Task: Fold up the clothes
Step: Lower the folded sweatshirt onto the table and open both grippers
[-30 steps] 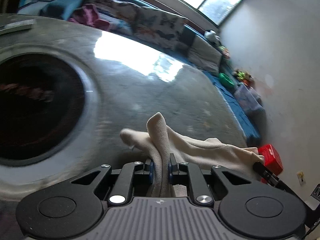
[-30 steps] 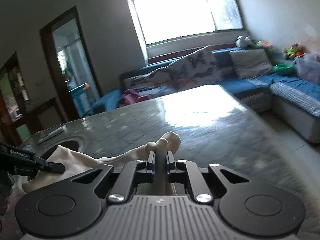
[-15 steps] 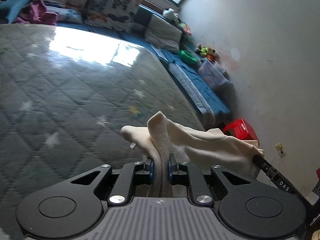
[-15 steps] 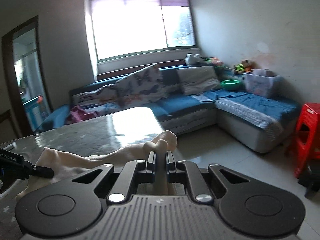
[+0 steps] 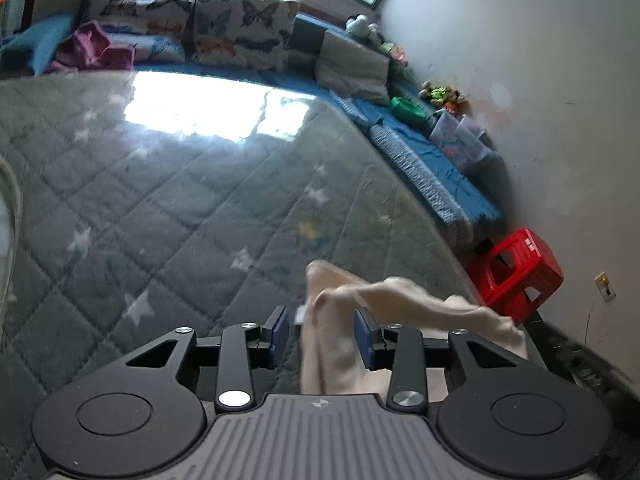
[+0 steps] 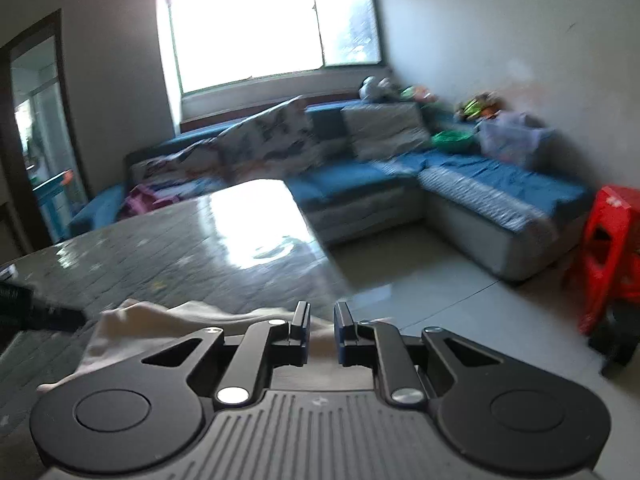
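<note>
A cream cloth (image 5: 420, 304) lies bunched near the right edge of the table, which has a grey quilted cover (image 5: 160, 200). My left gripper (image 5: 322, 330) is opening. A fold of the cloth stands loose between its blue pads, nearer the right pad and not pinched. In the right wrist view the cloth (image 6: 160, 320) sags on the table (image 6: 180, 264) below and left of my right gripper (image 6: 321, 320). Its jaws are opening too, a narrow gap apart, with the cloth only low behind them. The left gripper's dark finger (image 6: 40, 314) shows at the left edge.
The table's right edge drops to a pale tiled floor (image 6: 460, 292). A red plastic stool (image 5: 516, 268) stands close by that edge. A blue corner sofa (image 6: 500, 196) with patterned cushions (image 5: 244, 28) lines the far wall under a bright window.
Both pairs of jaws, pinched on the cloth before, have parted. The fold has slipped down out of the right jaws and slumped in the left. Both views swung rightward.
</note>
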Demonstrator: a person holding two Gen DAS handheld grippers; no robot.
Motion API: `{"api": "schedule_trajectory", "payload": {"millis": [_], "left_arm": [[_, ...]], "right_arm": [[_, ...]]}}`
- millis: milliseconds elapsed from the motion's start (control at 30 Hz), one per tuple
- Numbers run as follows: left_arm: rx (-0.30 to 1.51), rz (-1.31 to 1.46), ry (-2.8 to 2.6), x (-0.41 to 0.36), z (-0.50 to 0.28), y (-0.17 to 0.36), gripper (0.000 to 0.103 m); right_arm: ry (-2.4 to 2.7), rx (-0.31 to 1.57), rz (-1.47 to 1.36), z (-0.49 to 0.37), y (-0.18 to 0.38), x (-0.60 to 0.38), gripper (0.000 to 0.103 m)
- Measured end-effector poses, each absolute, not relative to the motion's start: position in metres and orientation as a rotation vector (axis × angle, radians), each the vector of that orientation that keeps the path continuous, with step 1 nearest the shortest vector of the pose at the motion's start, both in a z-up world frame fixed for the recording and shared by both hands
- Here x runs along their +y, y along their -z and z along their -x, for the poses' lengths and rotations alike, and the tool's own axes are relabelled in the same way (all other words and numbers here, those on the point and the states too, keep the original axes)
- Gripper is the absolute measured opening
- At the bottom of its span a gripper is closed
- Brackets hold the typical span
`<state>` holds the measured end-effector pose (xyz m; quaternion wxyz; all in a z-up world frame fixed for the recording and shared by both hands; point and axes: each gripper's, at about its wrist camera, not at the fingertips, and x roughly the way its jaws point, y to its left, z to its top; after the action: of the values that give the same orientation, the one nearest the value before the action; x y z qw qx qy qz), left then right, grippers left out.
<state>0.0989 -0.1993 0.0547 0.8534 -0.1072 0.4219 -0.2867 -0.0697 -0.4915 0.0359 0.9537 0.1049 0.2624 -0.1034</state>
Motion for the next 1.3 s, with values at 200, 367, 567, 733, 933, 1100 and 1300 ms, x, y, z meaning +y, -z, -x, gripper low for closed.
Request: {"api": "schedule_trajectory", "payload": {"millis": [200,367,567,733,933,1100,1300], "left_arm": [[0.909,0.193,0.681,-0.23,-0.1,-0.054,0.038],[0.931,0.174,0.697,-0.252,-0.103,-0.047,0.038],[0.957,0.152,0.678,-0.265,-0.112,-0.03,0.039],[0.96,0.162,0.674,-0.266,-0.114,-0.028,0.042],[0.941,0.143,0.673,-0.264,-0.106,-0.032,0.044],[0.923,0.122,0.677,-0.26,-0.096,-0.037,0.045],[0.901,0.089,0.676,-0.252,-0.082,-0.039,0.049]], "right_arm": [[0.172,0.584,-0.227,0.039,-0.021,-0.48,0.019],[0.165,0.609,-0.221,0.023,-0.013,-0.478,0.025],[0.182,0.626,-0.182,0.017,-0.002,-0.473,0.031],[0.171,0.62,-0.141,0.021,-0.006,-0.467,0.04],[0.149,0.607,-0.089,0.032,-0.014,-0.451,0.047],[0.13,0.626,-0.04,0.038,-0.01,-0.436,0.05],[0.113,0.621,-0.034,0.059,-0.014,-0.423,0.055]]}}
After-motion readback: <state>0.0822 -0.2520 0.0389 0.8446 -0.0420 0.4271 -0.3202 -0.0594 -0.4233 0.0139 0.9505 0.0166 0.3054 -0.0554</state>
